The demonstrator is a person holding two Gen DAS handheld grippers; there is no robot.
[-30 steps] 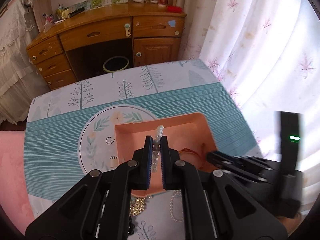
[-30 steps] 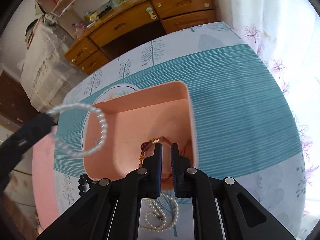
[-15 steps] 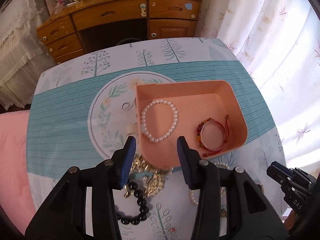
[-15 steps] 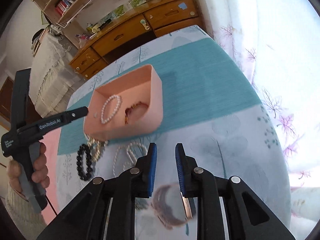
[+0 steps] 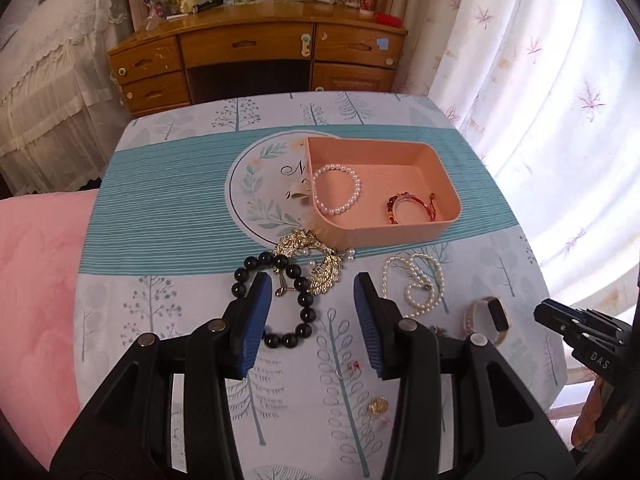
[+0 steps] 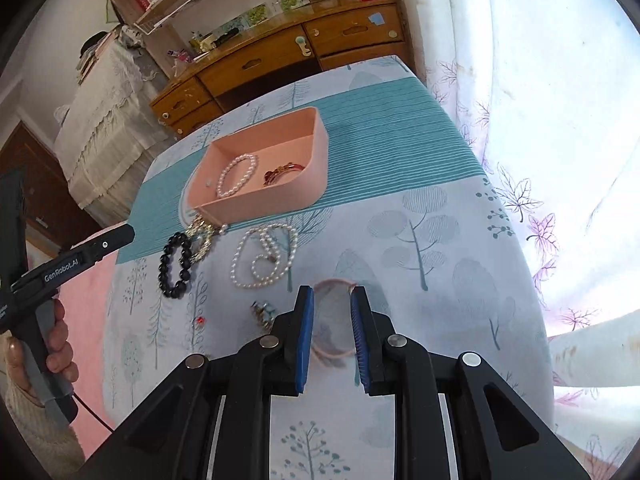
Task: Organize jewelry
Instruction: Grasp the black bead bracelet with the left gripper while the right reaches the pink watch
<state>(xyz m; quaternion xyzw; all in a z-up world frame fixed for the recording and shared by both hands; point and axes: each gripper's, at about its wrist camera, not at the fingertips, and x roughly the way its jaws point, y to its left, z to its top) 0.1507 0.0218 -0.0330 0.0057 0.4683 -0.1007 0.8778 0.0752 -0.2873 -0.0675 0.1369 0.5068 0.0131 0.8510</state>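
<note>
Beads (image 5: pixel 280 300) look hard, slippery and loose-strung: pinch one side of the loop. Left claw (image 5: pixel 314 312) hangs released over them; right claw (image 6: pixel 331 320) parted, empty, above a bangle (image 6: pixel 334 320).

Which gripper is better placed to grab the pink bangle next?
Right. The right gripper is open directly over the pink bangle; the left gripper hovers by the black bead bracelet.
</note>
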